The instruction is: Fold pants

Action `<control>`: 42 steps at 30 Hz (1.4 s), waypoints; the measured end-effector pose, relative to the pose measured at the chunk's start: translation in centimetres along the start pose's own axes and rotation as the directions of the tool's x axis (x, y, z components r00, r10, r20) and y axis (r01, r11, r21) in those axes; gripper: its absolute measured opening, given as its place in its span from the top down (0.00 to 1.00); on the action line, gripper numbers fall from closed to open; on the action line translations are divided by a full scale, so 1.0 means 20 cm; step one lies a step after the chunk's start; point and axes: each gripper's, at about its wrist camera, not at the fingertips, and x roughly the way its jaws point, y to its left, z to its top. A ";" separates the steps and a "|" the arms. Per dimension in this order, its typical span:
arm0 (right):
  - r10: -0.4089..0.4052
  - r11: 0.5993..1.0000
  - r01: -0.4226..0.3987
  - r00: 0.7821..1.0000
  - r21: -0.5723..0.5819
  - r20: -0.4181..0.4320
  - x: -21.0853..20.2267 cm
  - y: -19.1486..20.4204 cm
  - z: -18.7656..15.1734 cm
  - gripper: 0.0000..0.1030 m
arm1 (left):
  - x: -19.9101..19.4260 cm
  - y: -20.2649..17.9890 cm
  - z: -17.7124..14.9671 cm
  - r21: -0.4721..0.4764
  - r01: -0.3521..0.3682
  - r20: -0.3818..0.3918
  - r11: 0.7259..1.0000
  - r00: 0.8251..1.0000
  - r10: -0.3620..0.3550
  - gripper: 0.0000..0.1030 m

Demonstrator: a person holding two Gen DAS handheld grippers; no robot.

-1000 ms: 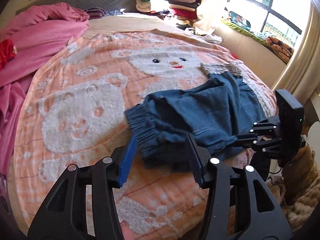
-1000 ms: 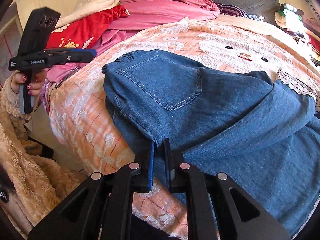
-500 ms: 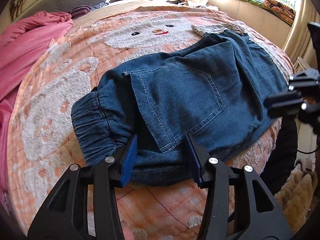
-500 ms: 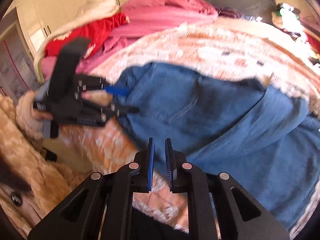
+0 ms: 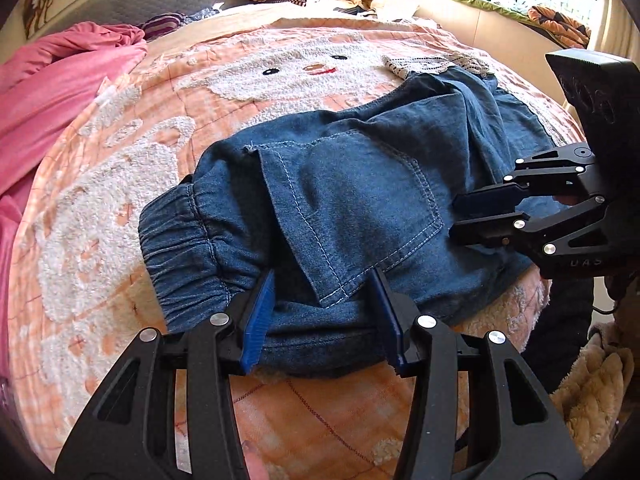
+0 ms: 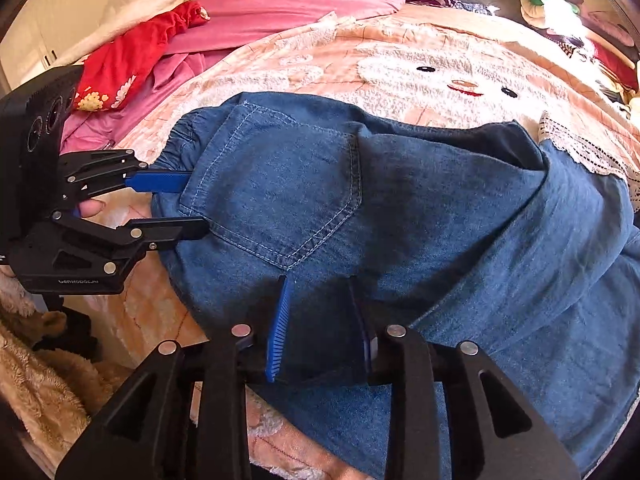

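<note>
Denim pants [image 5: 352,200] (one), two grippers.

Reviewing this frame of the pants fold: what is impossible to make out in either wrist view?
- Pants legs' far ends: right wrist view, cut off by the right edge.
- Whether the left hand-held gripper pinches denim: left wrist view, fabric bulges between its jaws.
- Layers under the fold: both views, covered by the top denim.

The pants [image 5: 352,208] are matt blue denim cloth with pale stitching. The bedspread [image 5: 120,208] is rough, tufted orange cloth. Both the left gripper [image 5: 324,316] and right gripper [image 6: 320,328] are matt black plastic with ribbed blue pads [image 5: 256,320].
</note>
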 end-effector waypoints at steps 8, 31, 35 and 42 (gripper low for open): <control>-0.022 0.995 0.010 0.991 0.096 0.131 -0.28 -0.12 -0.02 0.61 | -0.20 0.04 0.09 -0.073 0.150 0.109 0.986 0.984 -0.141 0.54; -0.324 0.924 0.283 0.938 0.258 0.128 -0.35 -0.69 0.36 0.47 | 0.27 -0.51 0.38 -0.023 0.410 -0.051 0.912 0.910 -0.411 0.75; -0.347 0.918 0.327 0.936 0.224 0.057 -0.19 -0.74 0.47 0.47 | 0.32 -0.51 0.37 -0.058 0.409 -0.060 0.911 0.909 -0.412 0.86; -0.389 0.895 0.388 0.920 0.219 -0.042 0.08 -0.85 0.60 0.47 | 0.34 -0.54 0.36 -0.054 0.407 -0.060 0.912 0.910 -0.410 0.86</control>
